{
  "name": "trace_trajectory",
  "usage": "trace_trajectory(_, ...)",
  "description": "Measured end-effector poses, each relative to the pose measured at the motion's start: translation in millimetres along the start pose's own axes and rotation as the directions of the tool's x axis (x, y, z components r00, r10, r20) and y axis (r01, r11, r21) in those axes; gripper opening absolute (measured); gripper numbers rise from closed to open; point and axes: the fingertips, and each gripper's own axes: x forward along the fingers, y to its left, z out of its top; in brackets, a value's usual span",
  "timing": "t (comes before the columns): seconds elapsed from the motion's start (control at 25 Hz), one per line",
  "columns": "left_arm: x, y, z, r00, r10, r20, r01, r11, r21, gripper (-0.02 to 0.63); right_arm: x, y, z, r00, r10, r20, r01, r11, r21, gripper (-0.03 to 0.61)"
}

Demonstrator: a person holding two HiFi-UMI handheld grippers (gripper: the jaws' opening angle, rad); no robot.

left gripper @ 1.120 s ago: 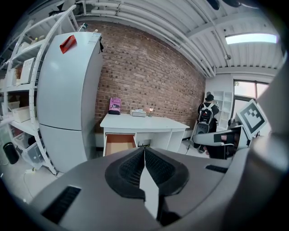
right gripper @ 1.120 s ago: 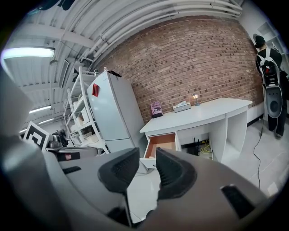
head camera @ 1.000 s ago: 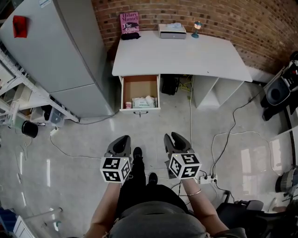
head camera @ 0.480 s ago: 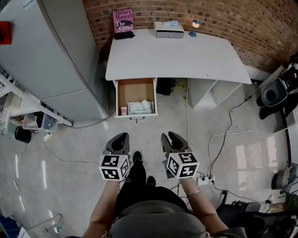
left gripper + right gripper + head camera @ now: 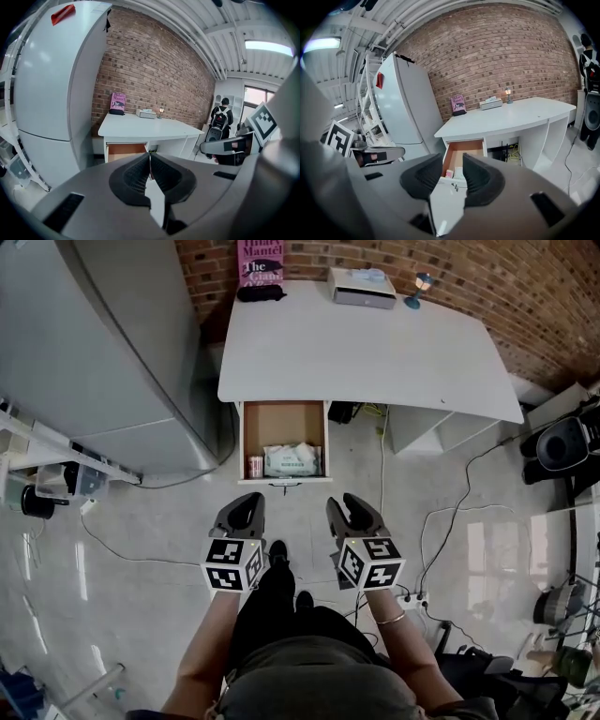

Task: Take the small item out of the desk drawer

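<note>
Small item point(image 5: 254, 466) is lying in the open drawer point(image 5: 281, 423), twelve o'clock of both grippers and waiting to be lifted out, the left gripper point(image 5: 247, 510) keeping its jaws together on nothing, the right gripper point(image 5: 349, 512) having just been opening its jaws partway, nothing between them.

At frame centre, bare floor point(image 5: 292, 508) is left clear up to the open drawer point(image 5: 281, 423); it is hemmed by the fridge point(image 5: 103, 343) at left and the desktop point(image 5: 366, 343) above.
</note>
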Motion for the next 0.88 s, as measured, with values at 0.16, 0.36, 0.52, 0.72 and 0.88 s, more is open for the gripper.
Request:
trace_trajectory(0.16, 20, 19, 7, 1.0, -0.01, -0.015, 0.01, 1.0, -0.011, 0.023, 24, -1, 3, 0.999, -0.011, -0.032, 0.011, 1.0, 0.0, 0.14)
trace_trajectory(0.36, 41, 36, 13, 0.999, -0.029, -0.032, 0.028, 0.999, -0.02, 0.023, 52, -5, 10, 0.998, -0.028, -0.054, 0.028, 1.0, -0.003, 0.14)
trace_trajectory(0.52, 54, 47, 17, 0.998, -0.039, -0.041, 0.038, 0.999, -0.029, 0.025, 71, -9, 13, 0.997, -0.042, -0.069, 0.042, 0.999, 0.002, 0.141)
trace_trajectory(0.72, 65, 61, 21, 0.998, -0.044, -0.048, 0.042, 0.999, -0.031, 0.024, 88, -9, 17, 0.995, -0.05, -0.081, 0.05, 0.999, -0.007, 0.143)
trace_trajectory(0.88, 69, 64, 17, 0.997, -0.045, -0.063, 0.043, 0.998, -0.04, 0.023, 96, -13, 13, 0.992, -0.06, -0.107, 0.059, 0.998, -0.013, 0.143)
